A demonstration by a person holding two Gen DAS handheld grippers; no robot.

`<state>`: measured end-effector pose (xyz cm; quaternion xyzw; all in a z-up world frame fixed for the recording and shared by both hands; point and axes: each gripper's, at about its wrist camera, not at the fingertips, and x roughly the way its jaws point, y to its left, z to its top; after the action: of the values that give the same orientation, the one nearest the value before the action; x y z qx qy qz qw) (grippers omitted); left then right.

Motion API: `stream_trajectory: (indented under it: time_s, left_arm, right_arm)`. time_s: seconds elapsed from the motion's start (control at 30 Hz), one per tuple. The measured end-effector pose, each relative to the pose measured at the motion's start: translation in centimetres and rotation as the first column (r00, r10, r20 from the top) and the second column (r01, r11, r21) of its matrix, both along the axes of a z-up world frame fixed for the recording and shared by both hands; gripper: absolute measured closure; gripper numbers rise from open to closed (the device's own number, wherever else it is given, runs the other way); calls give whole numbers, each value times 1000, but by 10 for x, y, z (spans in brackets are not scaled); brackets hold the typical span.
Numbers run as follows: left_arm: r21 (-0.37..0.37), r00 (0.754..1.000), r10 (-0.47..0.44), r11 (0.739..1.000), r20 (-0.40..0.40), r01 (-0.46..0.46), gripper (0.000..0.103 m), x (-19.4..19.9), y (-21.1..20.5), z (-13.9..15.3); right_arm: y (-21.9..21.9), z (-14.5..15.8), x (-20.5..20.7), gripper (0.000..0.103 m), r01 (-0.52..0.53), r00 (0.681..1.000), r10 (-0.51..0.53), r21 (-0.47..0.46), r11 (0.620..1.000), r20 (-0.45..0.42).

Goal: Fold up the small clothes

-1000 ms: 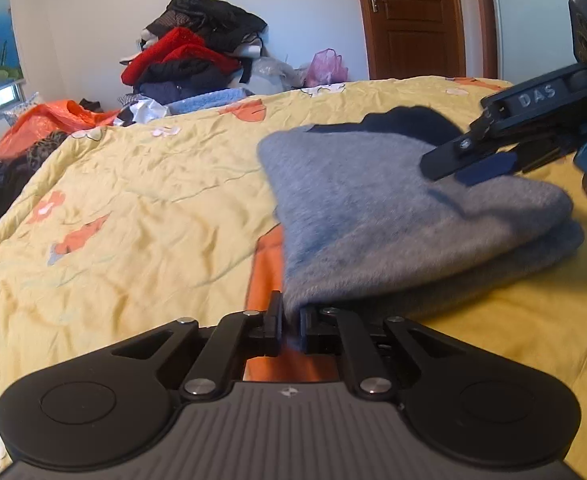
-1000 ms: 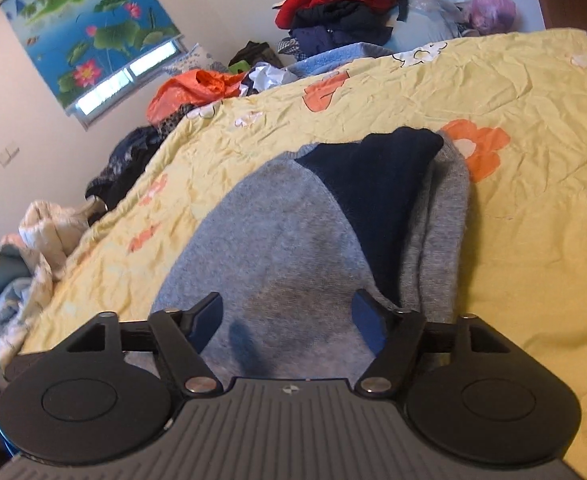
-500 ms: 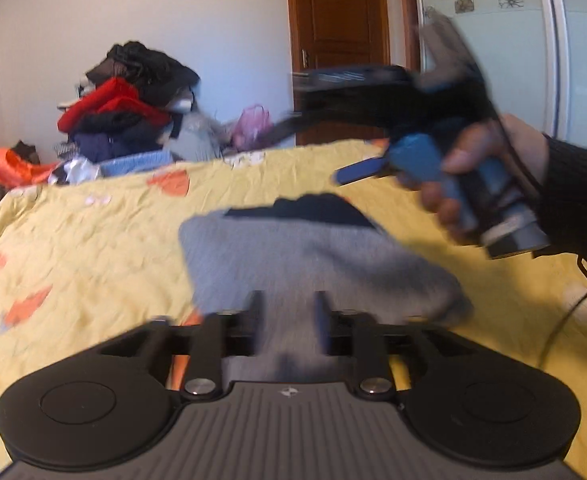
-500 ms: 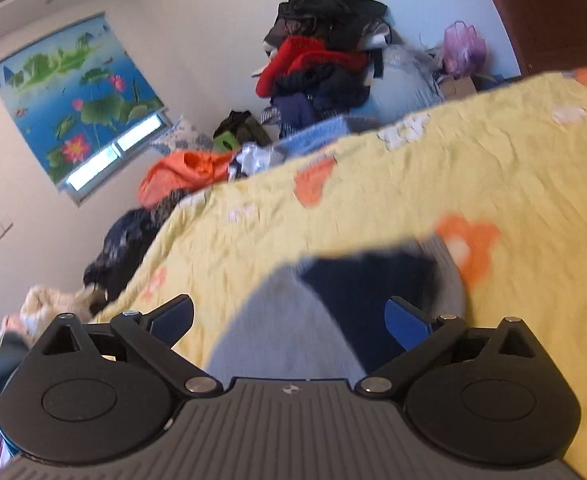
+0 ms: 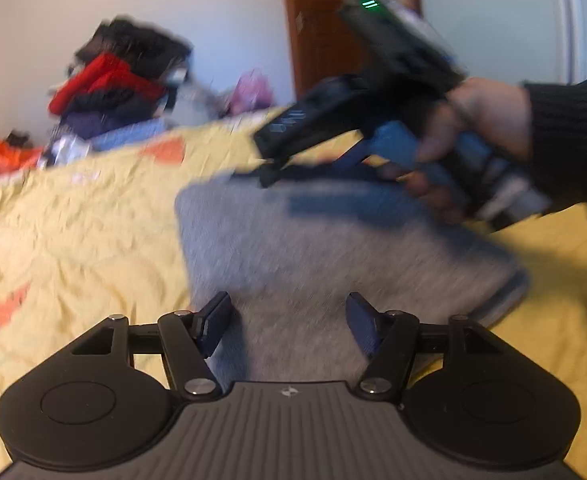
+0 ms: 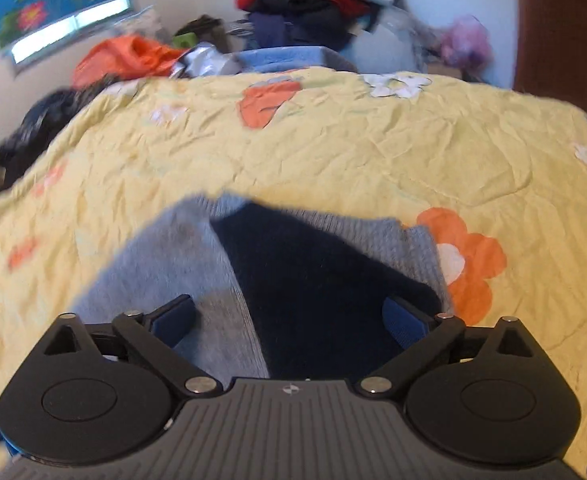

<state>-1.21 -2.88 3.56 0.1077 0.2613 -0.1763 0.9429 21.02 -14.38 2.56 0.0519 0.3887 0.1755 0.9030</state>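
Sweater (image 5: pixel 313 248): grey knit with a navy panel, folded into a flat bundle on the yellow floral bedspread (image 5: pixel 77 216), lying free of both tools.
Left gripper (image 5: pixel 287 322): jaws spread and just been opening; nothing pinched, the grey fold shows beyond the gap.
Right gripper (image 6: pixel 289 320): jaws spread wide, just eased in slightly; nothing between the pads, sweater below.
Right hand (image 5: pixel 489 120): dark-sleeved, gripping the tool's blue handle above the sweater's far edge.
Clothes pile (image 6: pixel 305 4): red and dark garments heaped beyond the bed.
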Motion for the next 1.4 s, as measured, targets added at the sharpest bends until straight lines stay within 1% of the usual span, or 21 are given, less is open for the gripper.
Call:
stream_trajectory:
  time_s: [0.07,0.13,0.23,0.3,0.37,0.47,0.57,0.63,0.73,0.77,0.83,0.87,0.93,0.97,1.03,1.13,1.23,1.27,1.33,1.37,1.4]
  left_arm:
    - [10,999,-20,1000,34,20,39,-1,-7,4]
    - [32,999,-37,999,27,36,39,8,-18,0]
    - [73,999,-39,997,-6,39,39,17,-27,-17]
    - [68,999,-41,997,-6,42,36,15,-26,-24]
    - [40,999,-30,999,-24,31,36,15,-22,-26]
    - [8,999,-30,999,-43,31,36,18,-18,-26]
    - [20,999,-40,999,-31,41,36,15,-17,-25]
    - [-16,999,-43,999,-26,43,36,7,-8,-19]
    - [-108,1000,-26,994,-9,25,36,0,9,-4]
    - [-119,1000,-22,993,-4,21,36,3,11,-1]
    - [-113,999,-34,993,-8,33,36,13,10,0]
    - [-95,999,-36,995,-22,34,36,19,8,-3]
    - [-37,998,-47,998,-47,46,32,29,4,-14]
    - [7,999,-50,999,-10,50,31,25,1,-14]
    - [28,998,-56,998,2,56,31,16,-2,-8]
    - [-80,1000,14,997,-13,-15,26,4,24,3]
    - [-251,977,100,957,-187,-146,25,19,66,5]
    - [-332,954,97,923,-282,-192,25,25,80,1]
    - [-476,884,14,838,-468,-266,25,37,101,-14]
    - [-522,859,-26,803,-512,-287,26,40,106,-22]
    - [-545,858,-40,787,-512,-288,26,37,108,-24]
  right_arm:
    - [3,21,0,8,21,1000,-21,111,994,7]
    - [24,34,-1,5,-80,997,78,214,974,15]
    - [73,31,8,9,-211,963,247,274,938,-105]
    - [94,16,18,3,-241,930,313,325,914,-192]
    - [98,1,29,1,-201,941,267,291,935,-208]
    - [85,-10,45,1,-154,962,215,312,937,-171]
    - [89,-8,46,1,-194,956,242,262,945,-164]
    - [88,1,36,3,-195,955,241,248,949,-173]
    - [39,22,5,1,-138,965,219,429,893,-145]
    - [18,24,-8,0,-122,970,208,487,865,-126]
    - [-15,16,-24,1,-55,969,176,544,837,-173]
    - [-28,6,-29,5,-24,966,159,542,840,-203]
    - [-52,-7,-42,33,-26,975,148,569,822,-168]
    - [-62,-8,-48,37,-5,976,130,575,818,-176]
    - [-79,-1,-62,19,63,977,66,564,824,-205]
    - [-104,13,-91,0,50,991,26,543,838,-131]
    - [-122,12,-111,1,78,990,-23,412,908,-136]
    - [-128,6,-114,2,93,986,-30,393,915,-163]
    - [-130,-11,-119,12,96,972,4,414,905,-233]
    - [-125,-19,-122,14,91,965,29,433,897,-262]
    - [-119,-24,-125,15,81,963,48,455,887,-266]
